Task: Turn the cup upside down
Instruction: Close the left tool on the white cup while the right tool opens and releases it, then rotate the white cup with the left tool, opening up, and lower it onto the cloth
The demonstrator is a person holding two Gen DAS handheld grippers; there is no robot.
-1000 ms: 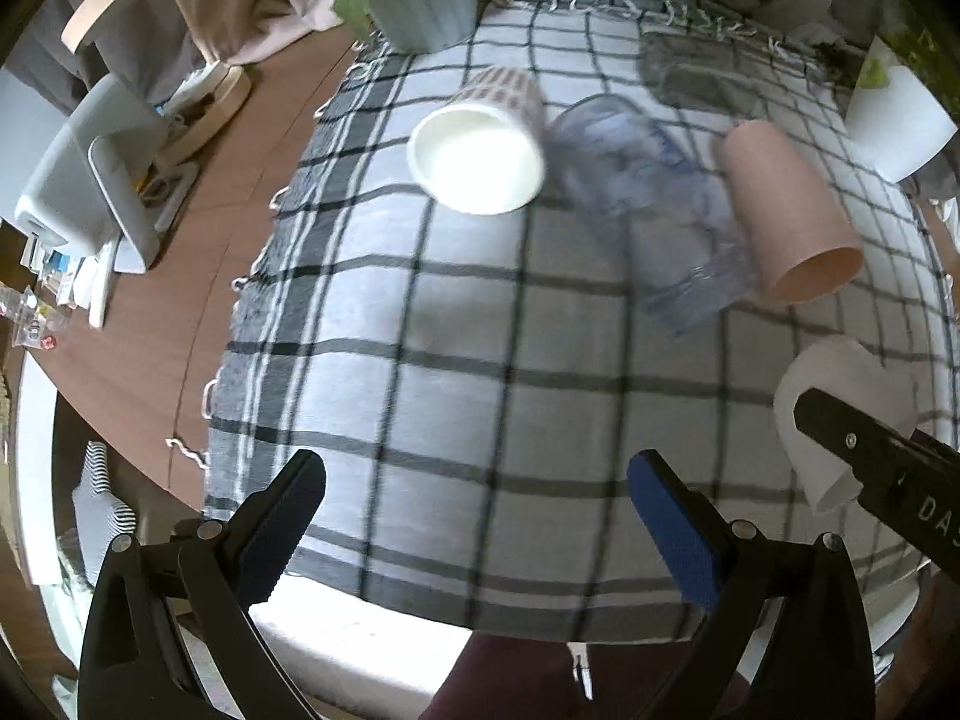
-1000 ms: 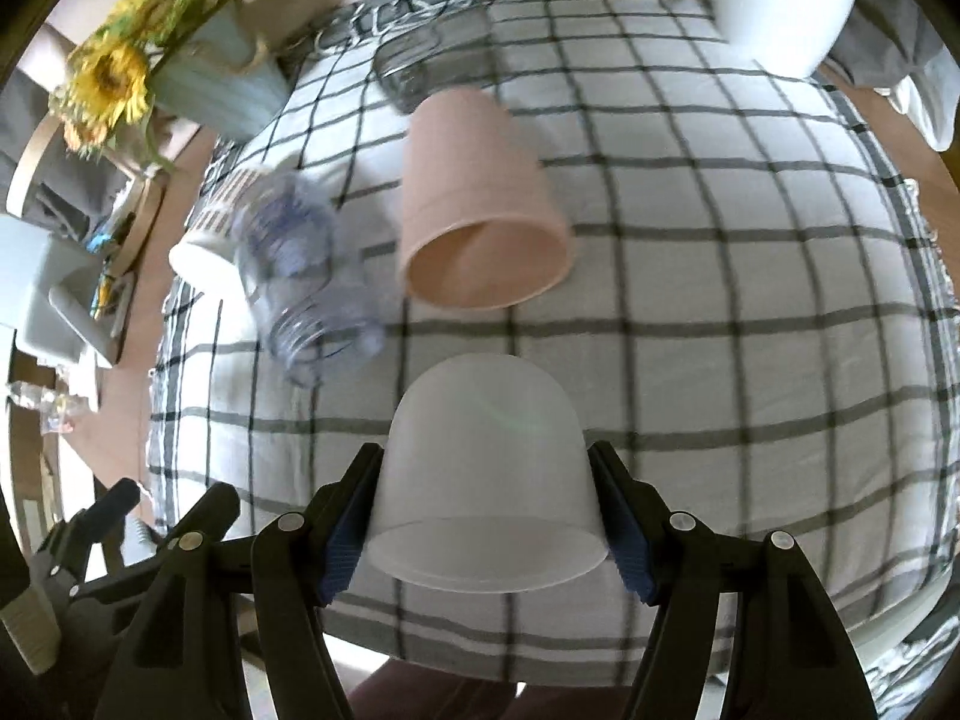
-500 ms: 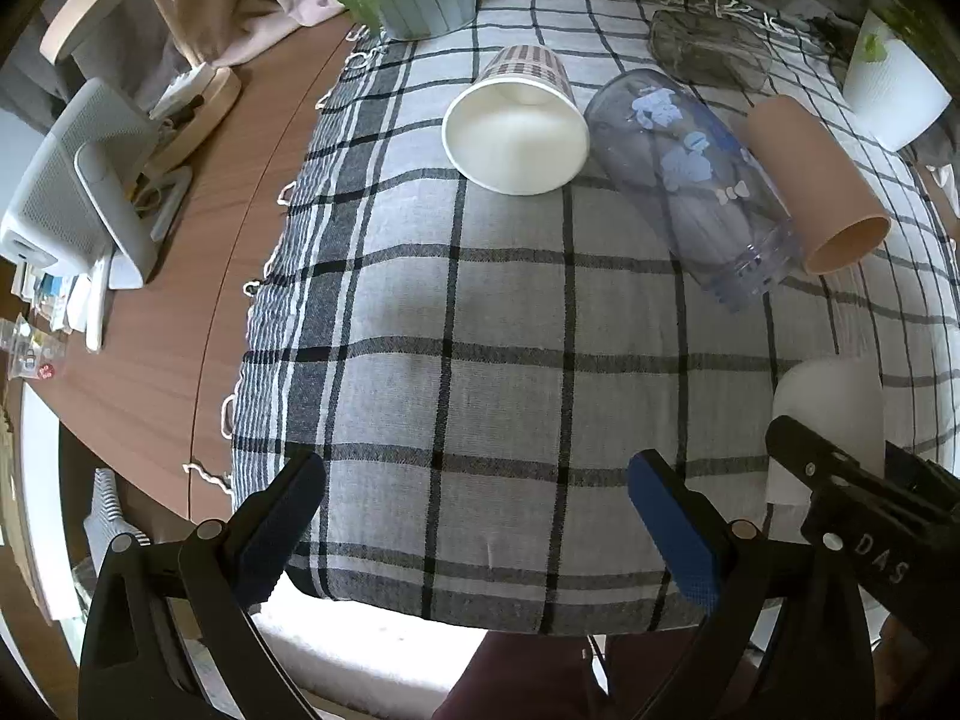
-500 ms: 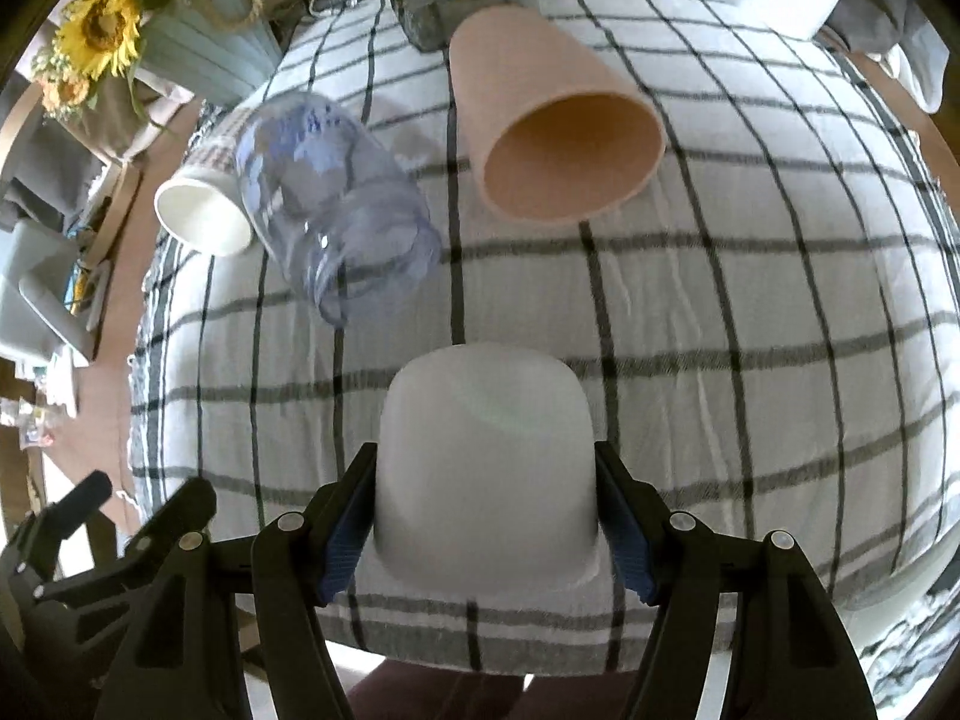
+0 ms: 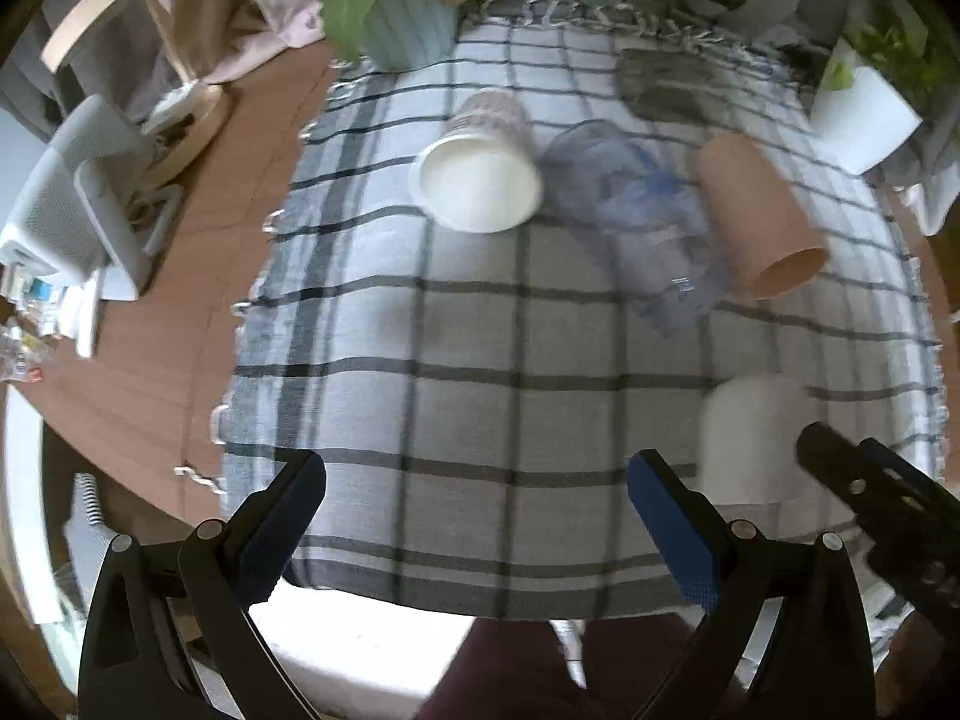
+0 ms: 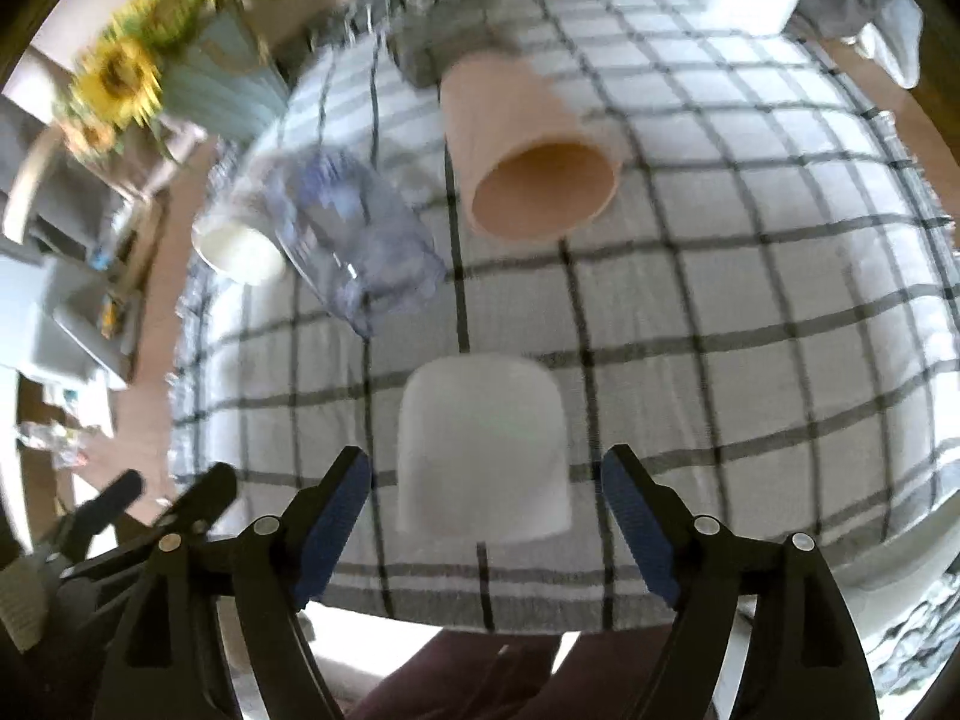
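Note:
A frosted white cup (image 6: 483,450) stands upside down on the checked cloth (image 6: 720,300) near its front edge; it also shows in the left wrist view (image 5: 750,438). My right gripper (image 6: 486,516) is open, its blue-padded fingers apart from the cup's sides. My left gripper (image 5: 474,516) is open and empty over the cloth's front edge, left of the cup. A pink cup (image 6: 528,150), a clear patterned glass (image 6: 354,240) and a white paper cup (image 6: 240,246) lie on their sides further back.
A vase of sunflowers (image 5: 390,6) stands at the back left and a white plant pot (image 5: 864,114) at the back right. A dark glass dish (image 5: 666,90) sits behind the cups. A white device (image 5: 78,210) stands on the wooden table, left.
My right gripper has opened and let go of the frosted cup, which now stands upside down on the cloth. Both grippers have drawn back a little.

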